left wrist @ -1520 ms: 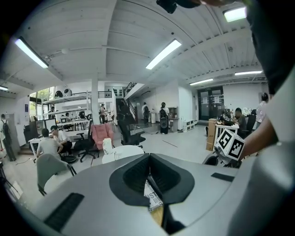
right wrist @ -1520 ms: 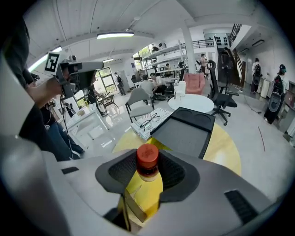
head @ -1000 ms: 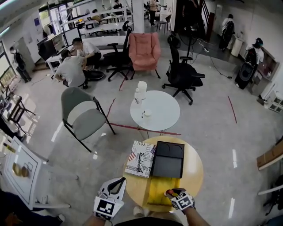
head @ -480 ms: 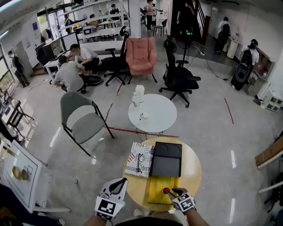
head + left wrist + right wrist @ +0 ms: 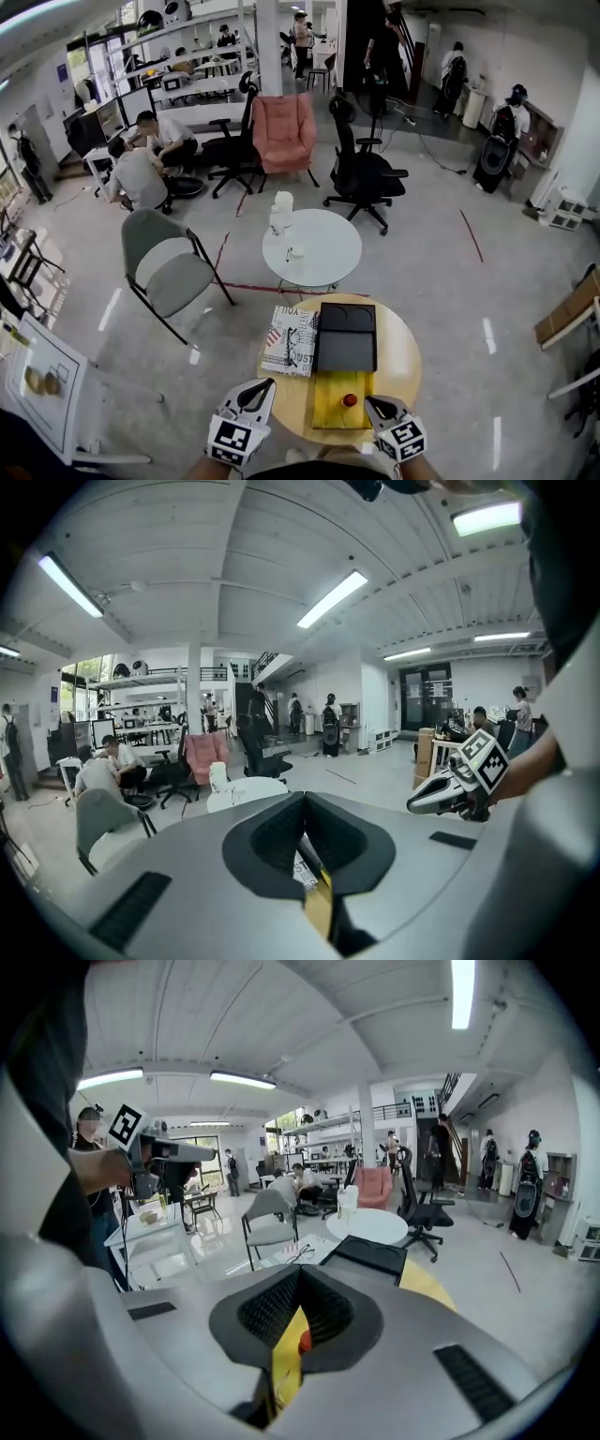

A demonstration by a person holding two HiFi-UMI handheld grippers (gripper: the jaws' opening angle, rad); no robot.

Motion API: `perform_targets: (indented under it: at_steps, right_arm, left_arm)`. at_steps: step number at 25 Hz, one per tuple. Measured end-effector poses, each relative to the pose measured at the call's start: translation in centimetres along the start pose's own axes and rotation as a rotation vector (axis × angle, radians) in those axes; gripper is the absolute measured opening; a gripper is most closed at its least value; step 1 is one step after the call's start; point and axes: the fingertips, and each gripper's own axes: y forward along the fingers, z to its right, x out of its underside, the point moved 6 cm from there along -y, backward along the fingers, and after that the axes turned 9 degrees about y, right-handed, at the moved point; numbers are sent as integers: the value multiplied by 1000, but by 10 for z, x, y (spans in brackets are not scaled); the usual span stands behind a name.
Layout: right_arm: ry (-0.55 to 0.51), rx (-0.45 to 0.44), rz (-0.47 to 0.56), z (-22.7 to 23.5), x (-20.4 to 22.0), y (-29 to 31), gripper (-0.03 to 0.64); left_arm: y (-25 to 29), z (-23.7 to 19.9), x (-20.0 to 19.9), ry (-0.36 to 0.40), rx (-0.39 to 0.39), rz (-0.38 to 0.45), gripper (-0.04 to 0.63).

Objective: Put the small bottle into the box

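Right claw (image 5: 375, 403), newly closed, off bottle (image 5: 349, 400)

The left gripper (image 5: 261, 384) is held low at the left, and its jaws are seen pressed together and empty. The right gripper (image 5: 373, 402) is held opposite, pointed forward and somewhat down. Its jaws have just been closed with nothing between them.

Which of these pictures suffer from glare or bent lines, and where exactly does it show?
Head view: strong fisheye, the room bends around the round table, and pale streaks of lamp light shine on the grey floor. Left gripper view: the top-right lamp is washed out white and the corners are dark. Right gripper view: the long ceiling lamp glares too, with the same dark corners.
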Motion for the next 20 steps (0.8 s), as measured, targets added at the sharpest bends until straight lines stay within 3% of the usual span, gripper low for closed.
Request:
perform_targets:
  at_steps: [15,20]
  right_arm:
    - [-30,54,257,-26,-77,-100,14]
    - [-116,81,335,-39,-105,-134,14]
  left_arm:
    - [-55,1,-50,45,-108,172,17]
    - [-69,-7,-61,64,-142,218,18]
